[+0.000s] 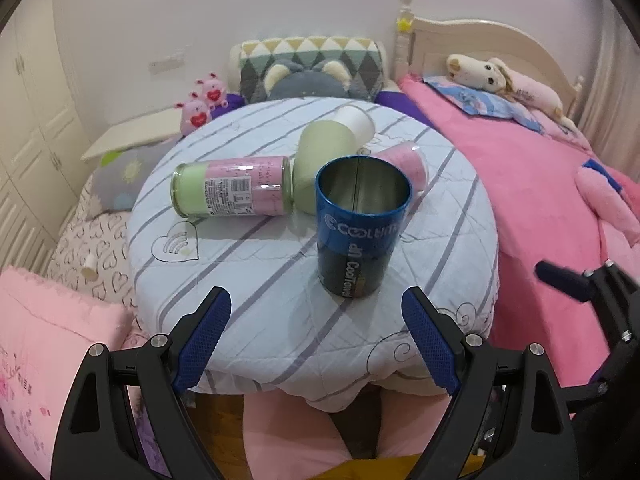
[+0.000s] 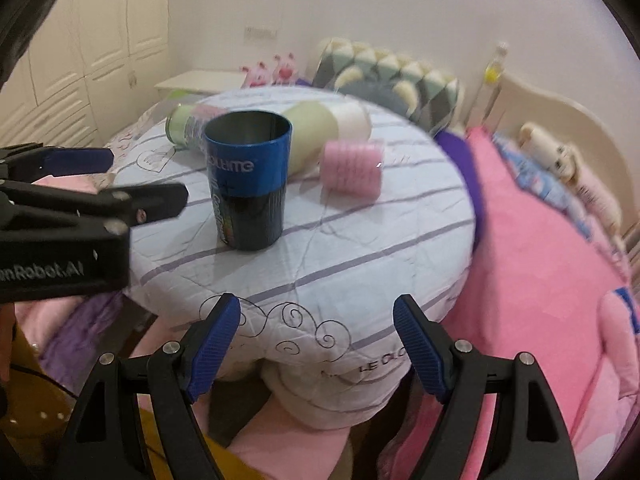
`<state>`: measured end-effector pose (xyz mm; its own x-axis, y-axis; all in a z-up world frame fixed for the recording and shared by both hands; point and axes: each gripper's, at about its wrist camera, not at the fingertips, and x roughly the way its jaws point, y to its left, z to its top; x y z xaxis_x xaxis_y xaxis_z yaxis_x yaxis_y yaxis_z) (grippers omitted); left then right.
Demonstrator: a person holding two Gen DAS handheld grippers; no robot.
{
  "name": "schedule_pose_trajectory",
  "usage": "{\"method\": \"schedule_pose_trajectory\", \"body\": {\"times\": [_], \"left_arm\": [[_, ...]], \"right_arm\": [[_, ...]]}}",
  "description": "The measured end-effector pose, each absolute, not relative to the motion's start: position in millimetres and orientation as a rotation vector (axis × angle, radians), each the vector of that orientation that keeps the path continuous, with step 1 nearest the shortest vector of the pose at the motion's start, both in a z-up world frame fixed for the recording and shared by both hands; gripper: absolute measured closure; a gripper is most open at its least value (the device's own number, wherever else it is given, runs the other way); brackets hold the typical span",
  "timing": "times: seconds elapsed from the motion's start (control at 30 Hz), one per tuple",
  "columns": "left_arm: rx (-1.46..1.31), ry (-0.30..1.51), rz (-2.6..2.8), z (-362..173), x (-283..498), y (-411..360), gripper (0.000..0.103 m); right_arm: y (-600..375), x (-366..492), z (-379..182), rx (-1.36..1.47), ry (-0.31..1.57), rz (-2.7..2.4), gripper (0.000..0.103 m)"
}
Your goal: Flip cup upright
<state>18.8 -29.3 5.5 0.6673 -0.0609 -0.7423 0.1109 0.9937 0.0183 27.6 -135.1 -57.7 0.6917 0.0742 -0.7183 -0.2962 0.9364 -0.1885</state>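
Both tongs I'm running are spread wide with nothing between their blue pads: my left gripper point(image 1: 316, 336) hangs over the near edge of the table, and my right gripper point(image 2: 316, 340) sits just off that same edge, a little to the side. From the right wrist view I can also see the left tool from the side, its jaws apart and short of the cup.

Going down in size, I see the pink bed point(image 1: 540, 200) on my right, then the round table point(image 1: 248, 280) under its striped quilted cover. On it stands the blue cup point(image 1: 362, 224), upright, mouth open to the top, on the near half of the table and touching neither gripper. Behind it lie a pink-and-green canister point(image 1: 232, 190) on its side, a pale green cup point(image 1: 320, 160) on its side, and a small pink roll point(image 2: 352, 168).
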Motion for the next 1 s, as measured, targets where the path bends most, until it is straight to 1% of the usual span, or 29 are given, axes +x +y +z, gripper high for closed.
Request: {"method": "schedule_pose_trajectory", "body": {"times": [0.2, 0.47, 0.53, 0.67, 0.73, 1.0], "left_arm": [[0.073, 0.729, -0.103, 10, 0, -31, 0.014], [0.061, 0.563, -0.069, 15, -23, -29, 0.014], [0.059, 0.526, -0.053, 15, -27, -28, 0.011], [0.051, 0.451, -0.038, 17, -37, -24, 0.010], [0.042, 0.418, -0.029, 17, -40, -21, 0.008], [-0.010, 0.377, -0.035, 12, -41, -9, 0.004]], "right_arm": [[-134, 13, -49, -0.315, 0.653, 0.122, 0.023], [-139, -7, -41, -0.190, 0.490, 0.119, 0.022], [-140, -11, -40, -0.173, 0.453, 0.128, 0.022], [-136, -16, -41, -0.183, 0.394, 0.118, 0.022], [-135, -20, -41, -0.175, 0.360, 0.117, 0.022], [-135, -24, -45, -0.112, 0.293, 0.116, 0.022]]}}
